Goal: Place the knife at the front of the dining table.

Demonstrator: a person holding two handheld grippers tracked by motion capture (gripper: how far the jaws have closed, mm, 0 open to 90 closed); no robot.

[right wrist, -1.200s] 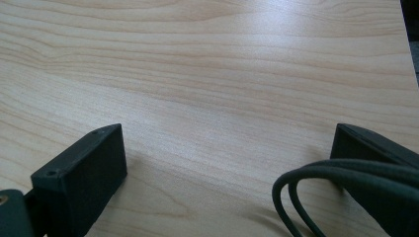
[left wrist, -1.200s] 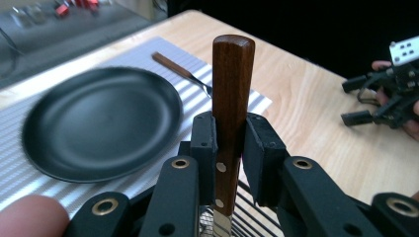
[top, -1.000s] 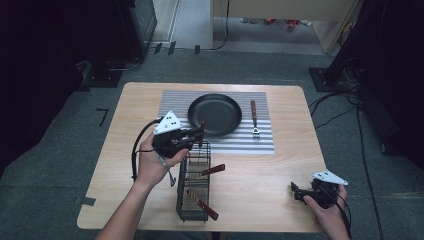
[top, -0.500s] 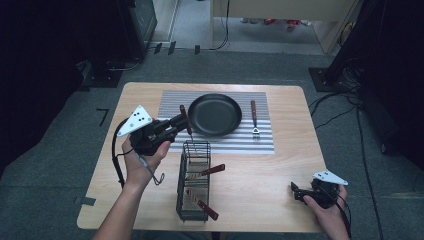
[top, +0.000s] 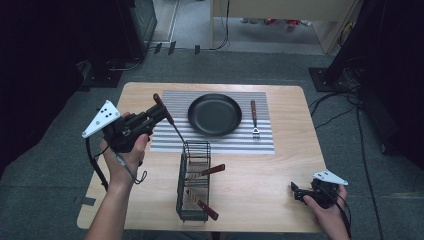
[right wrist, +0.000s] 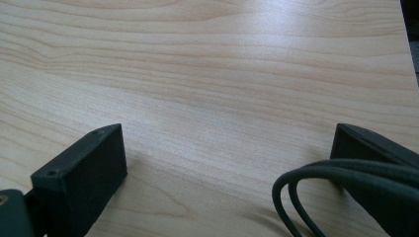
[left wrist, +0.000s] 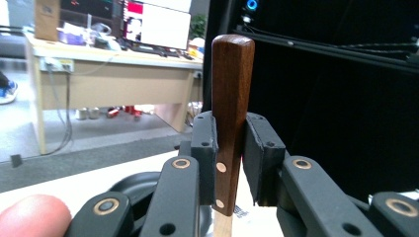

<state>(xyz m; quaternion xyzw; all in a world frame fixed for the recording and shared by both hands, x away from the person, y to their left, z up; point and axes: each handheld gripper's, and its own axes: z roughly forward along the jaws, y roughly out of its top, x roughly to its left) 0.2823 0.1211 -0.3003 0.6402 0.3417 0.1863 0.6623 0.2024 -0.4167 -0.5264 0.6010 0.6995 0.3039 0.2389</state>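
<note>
My left gripper (top: 156, 114) is shut on the wooden handle of a long utensil (top: 158, 99) above the table's left side. The utensil's thin metal shaft slants down to the right, to the top rim of the black wire basket (top: 194, 181). In the left gripper view the brown handle (left wrist: 231, 89) stands upright, pinched between the two black jaws of the left gripper (left wrist: 230, 148). My right gripper (top: 300, 193) rests low at the table's front right corner. In its own view the right gripper (right wrist: 227, 148) is open over bare wood with nothing between its jaws.
A black frying pan (top: 215, 114) and a wooden-handled fork (top: 254, 117) lie on a striped mat (top: 260, 142) at the back. The basket holds two more wood-handled utensils (top: 212, 170). A cable (right wrist: 341, 182) loops by the right jaw.
The left gripper has swung left and back from above the basket, drawing the utensil up and out at a slant. The right gripper has not moved.
</note>
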